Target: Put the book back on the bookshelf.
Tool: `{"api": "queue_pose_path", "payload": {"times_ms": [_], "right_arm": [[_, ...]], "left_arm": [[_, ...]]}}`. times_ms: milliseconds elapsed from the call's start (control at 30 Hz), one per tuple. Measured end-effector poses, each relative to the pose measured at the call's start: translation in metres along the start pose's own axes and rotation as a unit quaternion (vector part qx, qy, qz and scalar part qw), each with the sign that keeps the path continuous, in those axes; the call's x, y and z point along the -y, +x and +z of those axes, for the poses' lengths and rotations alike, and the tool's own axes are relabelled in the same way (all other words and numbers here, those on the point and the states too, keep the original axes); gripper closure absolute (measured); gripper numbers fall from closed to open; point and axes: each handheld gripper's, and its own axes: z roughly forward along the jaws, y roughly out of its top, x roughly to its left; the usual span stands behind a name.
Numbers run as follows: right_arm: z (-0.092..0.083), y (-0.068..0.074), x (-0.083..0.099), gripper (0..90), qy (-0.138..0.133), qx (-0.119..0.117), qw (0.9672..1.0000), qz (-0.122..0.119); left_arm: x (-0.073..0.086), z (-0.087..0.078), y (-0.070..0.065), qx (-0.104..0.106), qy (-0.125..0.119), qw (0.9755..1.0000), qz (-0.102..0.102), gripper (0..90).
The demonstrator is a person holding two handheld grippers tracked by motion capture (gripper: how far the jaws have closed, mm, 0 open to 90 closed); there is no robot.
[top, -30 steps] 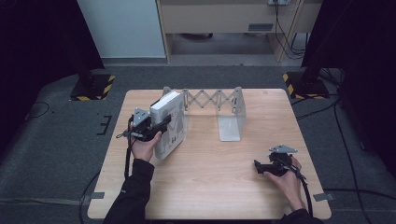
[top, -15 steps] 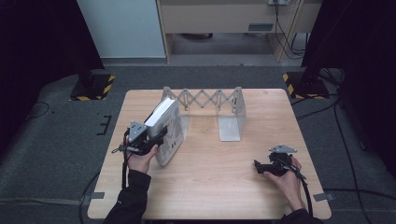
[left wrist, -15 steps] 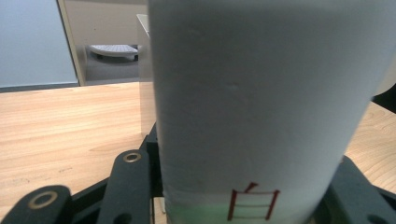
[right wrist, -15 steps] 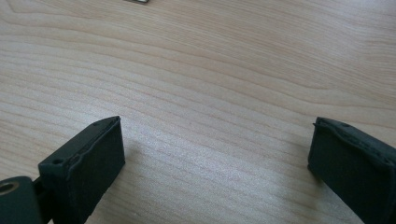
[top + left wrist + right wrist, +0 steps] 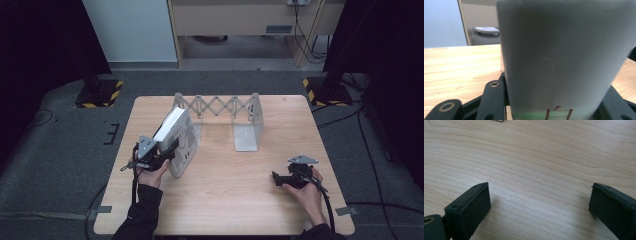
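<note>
A thick white book (image 5: 179, 134) leans tilted at the left end of the grey metal accordion book rack (image 5: 220, 106), its lower corner down at the tabletop. My left gripper (image 5: 169, 148) is shut on the book's near edge. In the left gripper view the pale book (image 5: 564, 57) sits between the black jaws of my left gripper (image 5: 554, 111). My right gripper (image 5: 276, 178) rests low over the table at the right, held in a hand. In the right gripper view my right gripper (image 5: 539, 205) is open, with bare wood between its fingers (image 5: 471, 207).
The wooden table (image 5: 230, 205) carries the rack's right bookend plate (image 5: 247, 131) near its middle back. Grey carpet surrounds the table, with yellow-black striped stand bases (image 5: 100, 94) at both far corners. Cables trail from both grippers toward the near edge.
My left hand has drawn the book toward the near edge and lower, tilting it further away from the rack. The right hand has stayed put.
</note>
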Motion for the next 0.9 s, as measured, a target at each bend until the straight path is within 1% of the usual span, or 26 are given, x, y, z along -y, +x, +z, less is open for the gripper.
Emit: {"api": "queue_pose_path", "payload": {"times_ms": [33,167,267,300,367,533,767,900], "right_arm": [[0.0,0.0,0.0,4.0,0.0,0.0,1.0,0.0],[0.0,0.0,0.0,3.8,0.0,0.001,1.0,-0.001],[0.001,0.0,0.0,3.6,0.0,0.003,1.0,0.002],[0.001,0.0,0.0,3.6,0.0,0.003,1.0,0.002],[0.001,0.0,0.0,3.6,0.0,0.003,1.0,0.002],[0.001,0.0,0.0,3.6,0.0,0.003,1.0,0.002],[0.001,0.0,-0.001,3.4,-0.001,0.003,1.0,0.003],[0.001,0.0,-0.001,3.4,-0.001,0.003,1.0,0.003]], "left_arm": [[0.001,0.001,-0.001,-0.003,-0.005,1.0,-0.001,50.8],[0.001,0.003,-0.003,-0.005,-0.008,1.0,0.002,50.8],[0.001,0.006,-0.005,-0.013,-0.011,0.9999,0.003,51.0],[0.001,0.006,-0.005,-0.013,-0.011,0.9999,0.003,51.1],[-0.002,0.009,-0.007,-0.023,-0.009,0.9997,0.009,51.1],[-0.006,0.015,-0.009,-0.026,-0.005,0.9996,0.013,51.3],[-0.008,0.016,-0.006,-0.028,-0.004,0.9996,0.009,51.5],[-0.011,0.015,-0.007,-0.038,-0.006,0.9991,0.02,51.5]]}}
